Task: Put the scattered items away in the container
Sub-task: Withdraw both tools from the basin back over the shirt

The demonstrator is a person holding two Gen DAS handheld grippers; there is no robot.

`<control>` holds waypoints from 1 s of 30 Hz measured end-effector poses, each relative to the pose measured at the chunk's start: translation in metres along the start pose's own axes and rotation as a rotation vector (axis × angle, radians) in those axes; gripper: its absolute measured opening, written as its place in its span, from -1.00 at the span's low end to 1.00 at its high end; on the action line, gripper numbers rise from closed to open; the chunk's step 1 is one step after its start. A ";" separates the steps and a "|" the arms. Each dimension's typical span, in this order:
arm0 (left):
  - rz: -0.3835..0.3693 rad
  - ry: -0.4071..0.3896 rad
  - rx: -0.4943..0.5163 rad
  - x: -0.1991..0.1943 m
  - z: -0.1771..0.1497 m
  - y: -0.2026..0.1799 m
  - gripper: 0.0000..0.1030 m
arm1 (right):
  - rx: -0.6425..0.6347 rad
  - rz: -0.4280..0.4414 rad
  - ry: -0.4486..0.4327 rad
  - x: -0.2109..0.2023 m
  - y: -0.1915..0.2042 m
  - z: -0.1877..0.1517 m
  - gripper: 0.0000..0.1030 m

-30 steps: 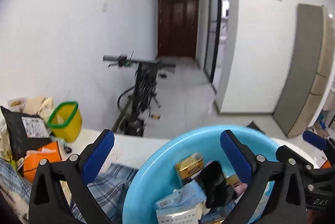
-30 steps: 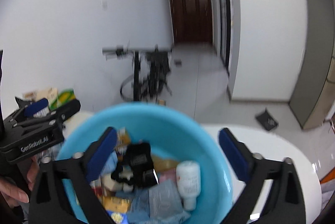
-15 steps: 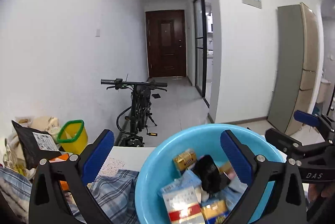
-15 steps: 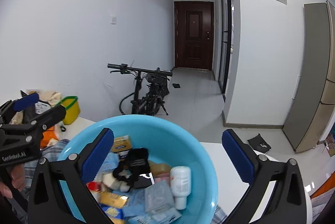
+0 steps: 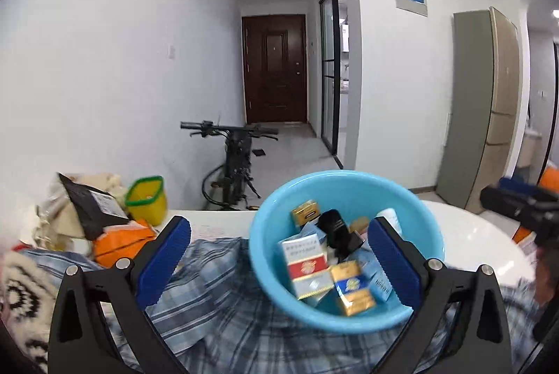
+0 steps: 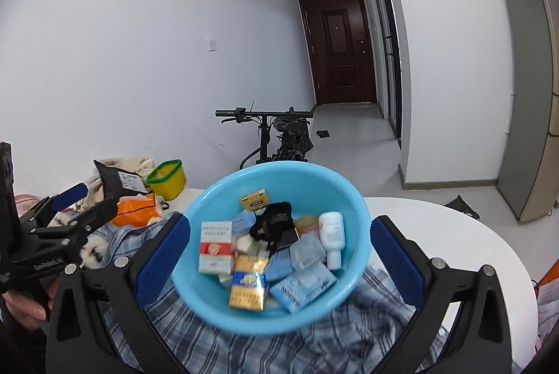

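The task looked close to its end: the blue basin (image 6: 276,248), in the lower middle of both frames, was already full of small boxes, a white bottle (image 6: 332,234) and a black item (image 6: 276,220). It stood on a checked cloth (image 6: 244,342) on the white table (image 6: 454,234).

The left gripper (image 5: 279,260) and the right gripper (image 6: 279,255) both had their fingers wide apart and held nothing. Each hung back from the basin.

The next move, I think, calls for a look at the clutter at the left of the frame, where an orange packet (image 6: 136,206) lay, to decide whether anything there belongs in the basin.
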State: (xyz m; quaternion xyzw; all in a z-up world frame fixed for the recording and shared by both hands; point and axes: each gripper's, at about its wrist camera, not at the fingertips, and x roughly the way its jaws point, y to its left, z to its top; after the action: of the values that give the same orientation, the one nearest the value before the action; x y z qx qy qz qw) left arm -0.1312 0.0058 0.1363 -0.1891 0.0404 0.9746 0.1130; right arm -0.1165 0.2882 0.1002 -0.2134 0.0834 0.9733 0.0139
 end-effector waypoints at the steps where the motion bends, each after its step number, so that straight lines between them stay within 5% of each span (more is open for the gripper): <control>1: 0.005 -0.006 0.004 -0.005 -0.003 -0.001 1.00 | -0.008 0.007 -0.008 -0.006 0.002 -0.003 1.00; 8: -0.071 0.000 0.016 -0.035 -0.019 -0.013 1.00 | -0.039 0.025 -0.032 -0.029 0.018 -0.023 1.00; 15: -0.030 -0.102 0.039 -0.066 -0.048 -0.024 1.00 | -0.127 -0.029 -0.101 -0.051 0.031 -0.057 1.00; 25: -0.023 -0.141 -0.012 -0.075 -0.104 -0.022 1.00 | -0.138 -0.080 -0.172 -0.068 0.033 -0.103 1.00; 30: -0.081 -0.145 -0.024 -0.076 -0.119 -0.026 1.00 | -0.197 -0.097 -0.221 -0.073 0.040 -0.123 1.00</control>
State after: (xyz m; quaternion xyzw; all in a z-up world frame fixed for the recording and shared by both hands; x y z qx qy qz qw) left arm -0.0132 0.0012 0.0538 -0.1211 0.0130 0.9807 0.1529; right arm -0.0021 0.2286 0.0271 -0.1093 -0.0250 0.9925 0.0491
